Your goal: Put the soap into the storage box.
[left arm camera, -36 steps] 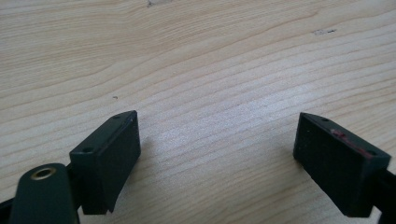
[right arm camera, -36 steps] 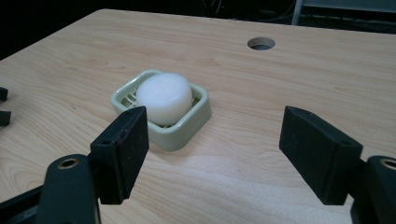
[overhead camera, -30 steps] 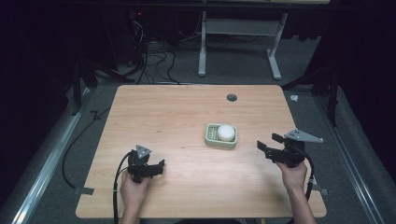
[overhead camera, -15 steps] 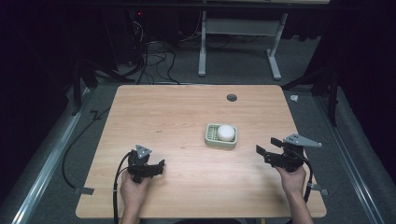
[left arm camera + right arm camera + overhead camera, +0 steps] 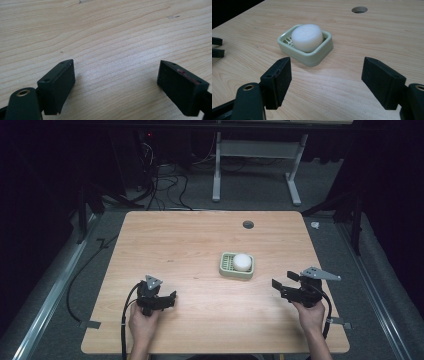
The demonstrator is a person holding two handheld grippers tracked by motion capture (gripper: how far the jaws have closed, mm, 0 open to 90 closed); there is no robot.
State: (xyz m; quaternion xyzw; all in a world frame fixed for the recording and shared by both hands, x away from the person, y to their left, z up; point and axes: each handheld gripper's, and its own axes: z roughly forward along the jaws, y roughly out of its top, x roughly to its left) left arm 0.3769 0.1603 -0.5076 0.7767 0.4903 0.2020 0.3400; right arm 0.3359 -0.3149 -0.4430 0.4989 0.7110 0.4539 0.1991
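Fingers of the right gripper stand wide apart in the right gripper view, nothing between them but bare wood; they rise from the lower left and lower right of that frame. Ahead of them, in the upper middle of the frame, sits a pale green square plastic soap dish with a slatted floor, and on it rests a white rounded bar of soap, leaning towards the dish's right side. The dish is apart from both fingers. A round cable hole in the light wooden worktop shows at the upper right, and the tips of the other gripper enter at the left edge. Fingers of the left gripper are likewise spread wide in the left gripper view, low over plain wood grain and holding nothing. From the high view, the left gripper lies at the lower left of the worktop, held in a hand coming in from the bottom edge, a black cable trailing from it. The right gripper is at the lower right, near the worktop's right edge, held in a hand, pointing towards frame left. The soap dish with the soap stands right of centre, near the right gripper and well apart from the left. The cable hole lies towards the far edge.
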